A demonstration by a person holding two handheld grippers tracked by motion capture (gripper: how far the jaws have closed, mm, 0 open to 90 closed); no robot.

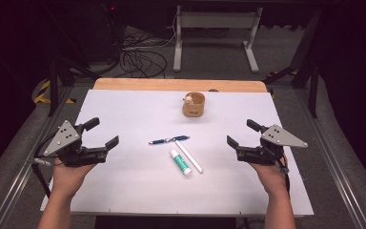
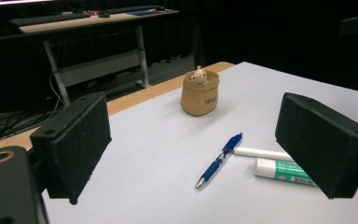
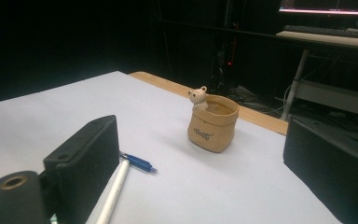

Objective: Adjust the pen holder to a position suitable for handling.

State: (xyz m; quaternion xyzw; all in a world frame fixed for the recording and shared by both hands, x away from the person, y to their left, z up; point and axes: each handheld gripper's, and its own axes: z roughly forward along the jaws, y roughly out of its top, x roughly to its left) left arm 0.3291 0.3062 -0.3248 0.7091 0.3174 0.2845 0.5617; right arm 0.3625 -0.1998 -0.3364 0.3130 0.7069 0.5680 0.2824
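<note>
Both grippers, left (image 1: 106, 133) and right (image 1: 238, 134), held wide, empty; pen (image 1: 168, 140) at frame centre untouched; a reach is judged next.

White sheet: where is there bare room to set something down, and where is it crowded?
Bare: the strip between the left gripper and the blue pen, the strip between the white stick and the right gripper, and the near edge. Crowded: the middle, with the glue stick; the tan pot stands behind.

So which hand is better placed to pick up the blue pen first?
Left, probably. The blue pen lies left of the white stick and glue stick, which sit between it and the right tongs. The left tongs stand open with an unobstructed path.
</note>
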